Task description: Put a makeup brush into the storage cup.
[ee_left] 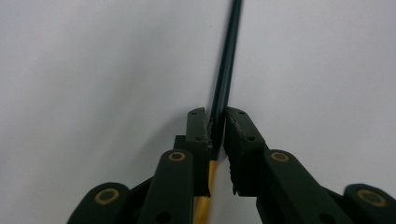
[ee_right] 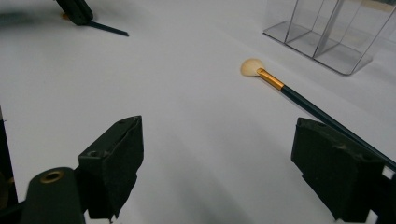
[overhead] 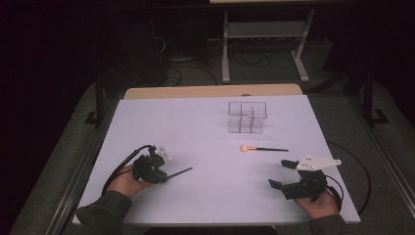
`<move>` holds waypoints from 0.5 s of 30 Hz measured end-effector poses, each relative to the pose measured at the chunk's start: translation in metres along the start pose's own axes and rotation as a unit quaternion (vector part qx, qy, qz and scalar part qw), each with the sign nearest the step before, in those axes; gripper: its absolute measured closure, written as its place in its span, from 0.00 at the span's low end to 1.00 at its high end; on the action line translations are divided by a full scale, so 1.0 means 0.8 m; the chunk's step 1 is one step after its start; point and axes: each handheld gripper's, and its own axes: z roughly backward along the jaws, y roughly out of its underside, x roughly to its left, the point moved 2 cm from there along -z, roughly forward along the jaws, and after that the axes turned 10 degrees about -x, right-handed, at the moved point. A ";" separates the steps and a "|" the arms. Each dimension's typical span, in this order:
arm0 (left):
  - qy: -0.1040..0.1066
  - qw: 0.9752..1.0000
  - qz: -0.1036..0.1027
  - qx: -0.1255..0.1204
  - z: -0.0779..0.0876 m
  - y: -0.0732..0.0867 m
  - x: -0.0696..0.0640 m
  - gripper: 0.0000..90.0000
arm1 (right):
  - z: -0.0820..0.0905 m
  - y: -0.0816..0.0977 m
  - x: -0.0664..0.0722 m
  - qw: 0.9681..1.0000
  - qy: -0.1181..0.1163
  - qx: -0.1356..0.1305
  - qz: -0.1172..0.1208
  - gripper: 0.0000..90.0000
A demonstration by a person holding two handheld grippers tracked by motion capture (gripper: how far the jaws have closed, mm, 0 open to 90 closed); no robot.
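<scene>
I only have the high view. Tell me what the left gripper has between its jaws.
Observer: The left gripper is shut on a thin dark brush handle; the left gripper view shows the pads pressed on both sides of it.
Operator: Say which end points toward the hand.
Observer: A gold-coloured part of that brush runs back under the jaws, toward the hand.
Operator: Now the right side.
Observer: The right gripper is open with nothing between its jaws; the second brush passes behind its right-hand jaw there.
Operator: And the clear organizer.
Observer: The clear organizer shows bare compartment floors where its inside is visible.
</scene>
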 end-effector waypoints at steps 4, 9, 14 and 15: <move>-0.008 1.000 0.001 0.000 -0.001 -0.001 -0.002 0.91 | 0.000 0.000 0.000 1.000 0.001 -0.001 0.001 0.18; -0.012 1.000 -0.005 0.009 -0.001 -0.003 -0.003 0.92 | -0.001 0.000 0.000 1.000 0.000 0.002 0.001 0.18; -0.008 1.000 0.000 0.006 -0.001 -0.002 -0.002 0.92 | -0.002 0.002 0.001 1.000 -0.002 0.009 0.004 0.18; -0.009 1.000 0.000 0.005 -0.001 -0.002 -0.003 0.92 | -0.002 0.002 0.001 1.000 -0.002 0.011 0.003 0.18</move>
